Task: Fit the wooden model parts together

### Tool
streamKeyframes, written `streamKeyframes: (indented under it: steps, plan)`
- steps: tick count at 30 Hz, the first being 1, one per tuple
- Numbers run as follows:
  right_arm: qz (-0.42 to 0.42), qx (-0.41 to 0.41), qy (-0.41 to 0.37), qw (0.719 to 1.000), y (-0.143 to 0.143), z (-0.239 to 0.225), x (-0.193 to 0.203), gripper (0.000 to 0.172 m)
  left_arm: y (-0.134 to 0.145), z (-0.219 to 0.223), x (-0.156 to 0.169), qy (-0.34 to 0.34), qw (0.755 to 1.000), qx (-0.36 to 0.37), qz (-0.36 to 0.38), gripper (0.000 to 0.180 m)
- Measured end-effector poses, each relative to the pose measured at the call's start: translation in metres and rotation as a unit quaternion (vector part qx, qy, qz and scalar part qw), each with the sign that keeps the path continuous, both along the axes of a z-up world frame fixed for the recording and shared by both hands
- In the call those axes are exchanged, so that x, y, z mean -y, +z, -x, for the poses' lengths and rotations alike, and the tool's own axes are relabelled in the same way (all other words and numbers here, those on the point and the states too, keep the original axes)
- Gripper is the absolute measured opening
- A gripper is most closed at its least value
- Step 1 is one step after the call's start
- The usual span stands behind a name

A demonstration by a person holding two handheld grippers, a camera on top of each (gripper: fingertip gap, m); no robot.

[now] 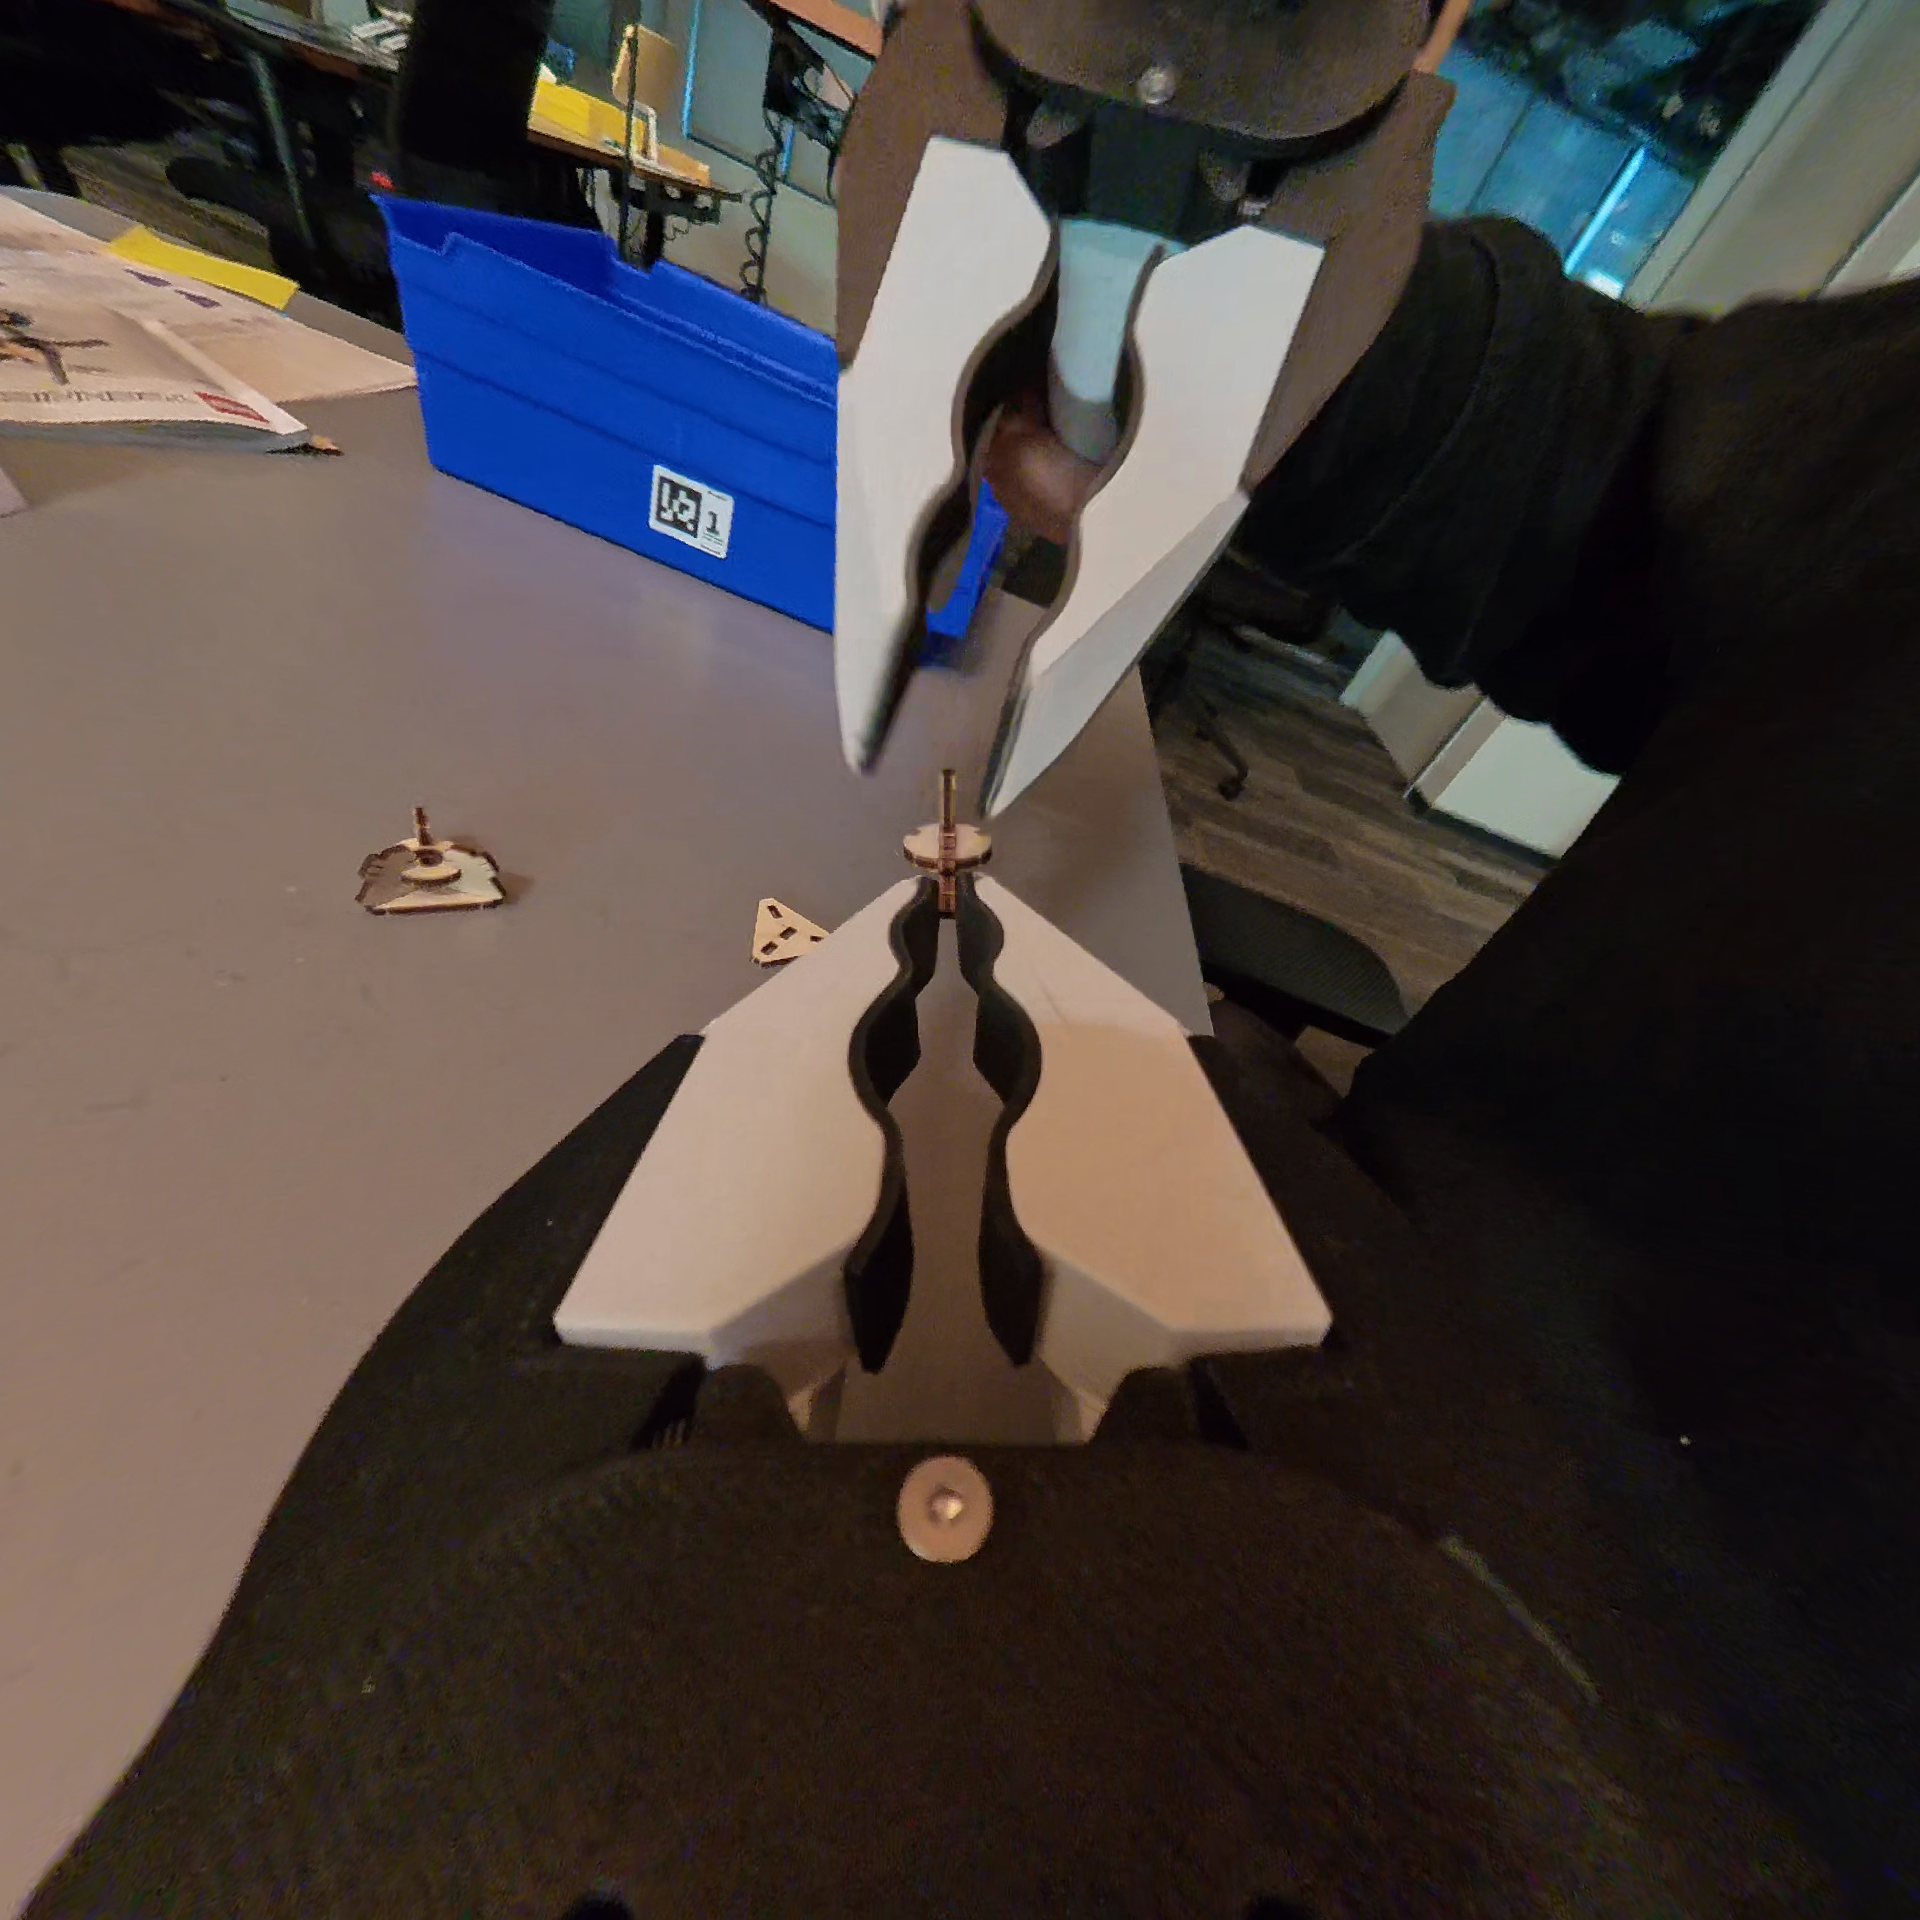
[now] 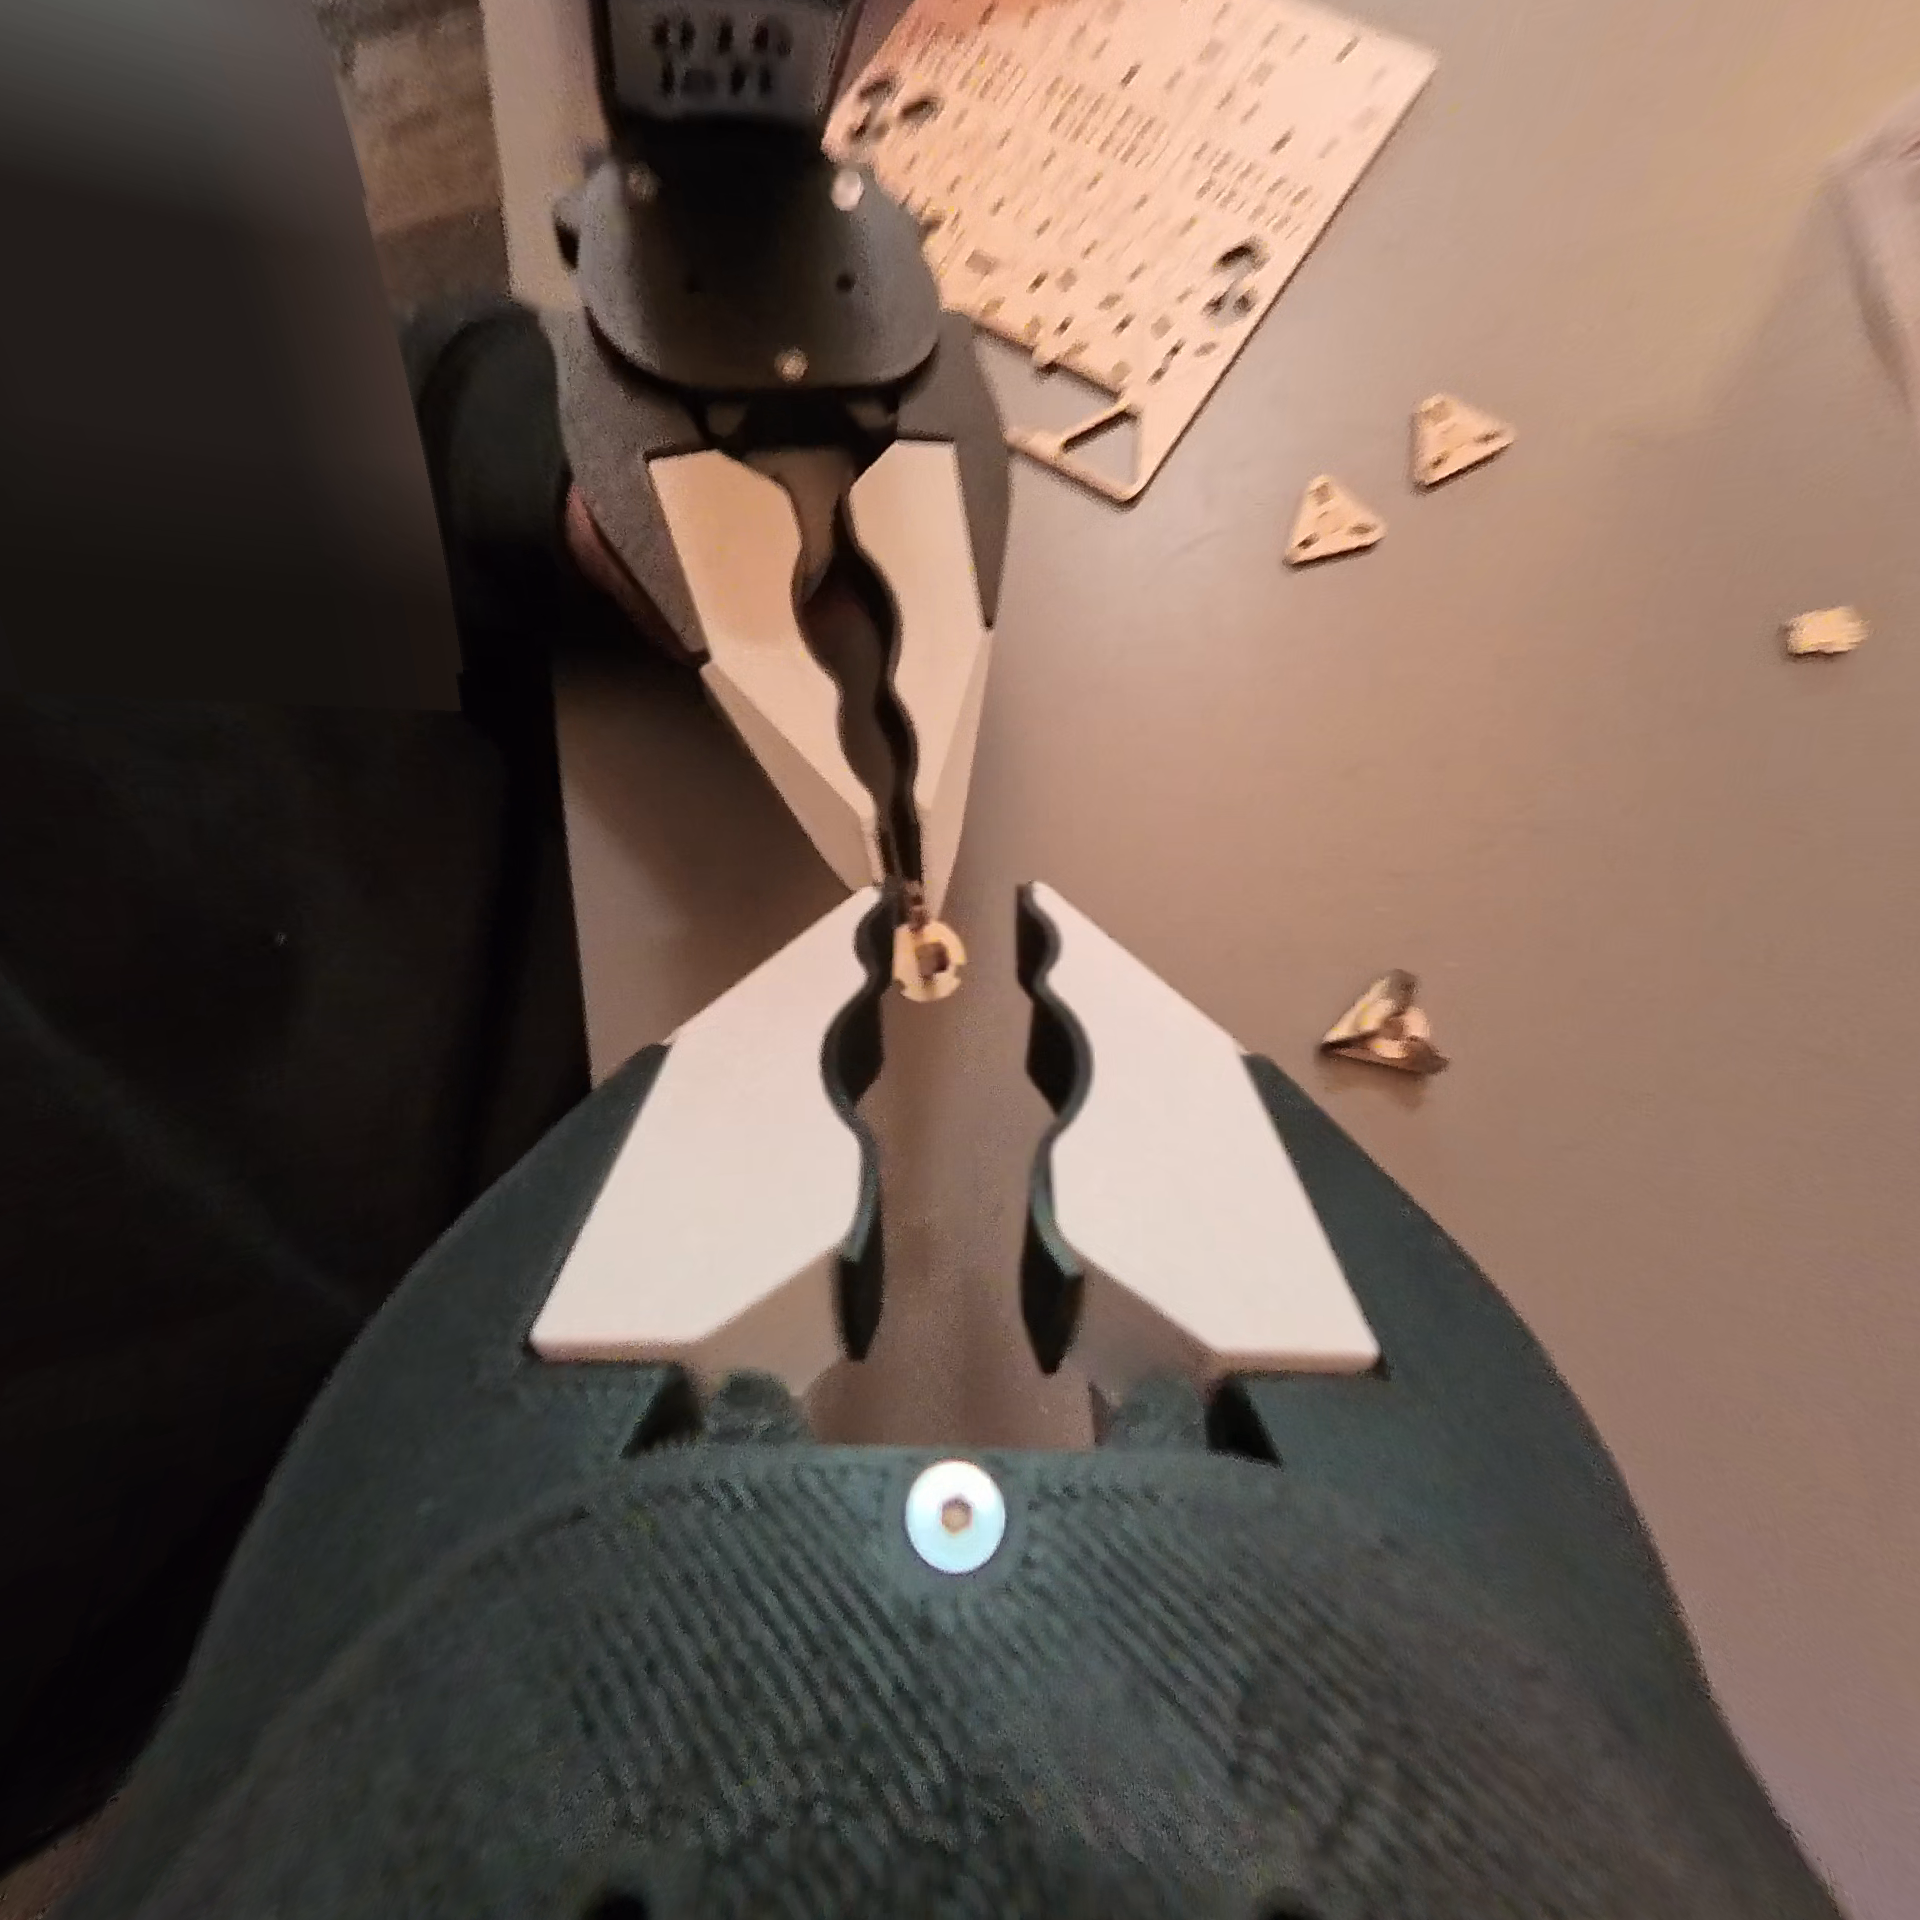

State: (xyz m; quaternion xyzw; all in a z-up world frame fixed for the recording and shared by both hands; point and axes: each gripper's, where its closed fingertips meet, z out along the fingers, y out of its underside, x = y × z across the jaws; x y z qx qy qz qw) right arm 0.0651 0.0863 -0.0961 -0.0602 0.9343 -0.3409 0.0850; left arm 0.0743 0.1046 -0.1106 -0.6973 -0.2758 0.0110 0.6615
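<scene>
Flanking the gripped wooden peg point(image 1: 945, 844), triangles point(image 2: 1333, 523) litter the table point(image 1: 260, 675).

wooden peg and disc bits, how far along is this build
Done: one peg-and-disc unit stands finished on the table. In hand: the left gripper pinches a second wooden peg carrying a disc; the right gripper hangs open around it. Left: loose triangle pieces and the part-punched sheet.

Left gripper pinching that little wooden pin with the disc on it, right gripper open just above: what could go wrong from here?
1. The left gripper holds the wooden pin only at its very tips, so a nudge could twist it out.
2. One right gripper finger sits right beside the pin's top; closing off-centre could push it sideways.
3. The table edge is close, so a dropped piece may fall off.
</scene>
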Motion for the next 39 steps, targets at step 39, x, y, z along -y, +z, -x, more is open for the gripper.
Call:
streamKeyframes:
  steps: [39]
  plan:
    - [-0.388, -0.051, -0.220, 0.894, -0.076, 0.391, -0.182, 0.031, 0.002, 0.010, 0.010, 0.034, 0.999, 0.004, -0.013, 0.000]
